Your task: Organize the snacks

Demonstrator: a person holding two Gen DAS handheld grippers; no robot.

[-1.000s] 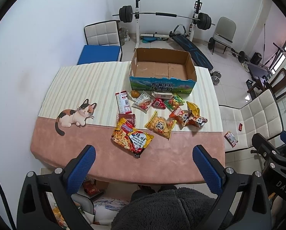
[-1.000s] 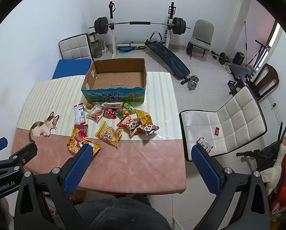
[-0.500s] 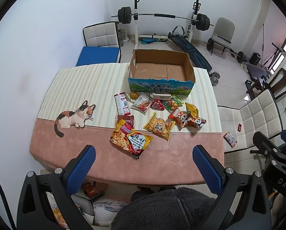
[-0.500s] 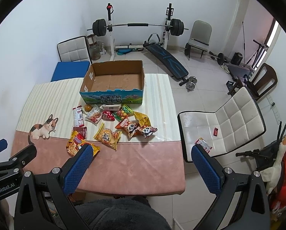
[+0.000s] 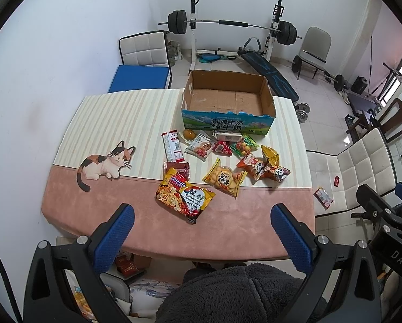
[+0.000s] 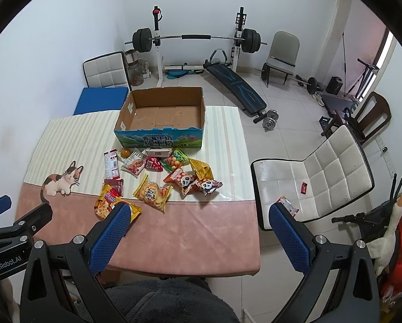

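Observation:
Several snack packets lie in a loose pile mid-table: a yellow-red noodle packet (image 5: 184, 198), a yellow biscuit bag (image 5: 224, 181), two panda packets (image 5: 263, 166), a red-white strip packet (image 5: 173, 146) and small sweets. Behind them stands an open, empty cardboard box (image 5: 228, 99); it also shows in the right wrist view (image 6: 160, 113). My left gripper (image 5: 201, 231) is open and empty, held high above the table's near edge. My right gripper (image 6: 198, 237) is open and empty, also high above the near edge, right of the left one.
The table (image 5: 93, 196) has a pink and striped cloth with a cat print (image 5: 104, 161). A white chair (image 6: 322, 172) stands at the table's right, holding small packets. A blue-seated chair (image 5: 140, 76), a weight bench and a barbell rack (image 5: 228, 24) stand behind.
Both grippers have drifted slightly, so the table and box sit a little lower in the views. Nothing on the table has moved; both grippers stay open.

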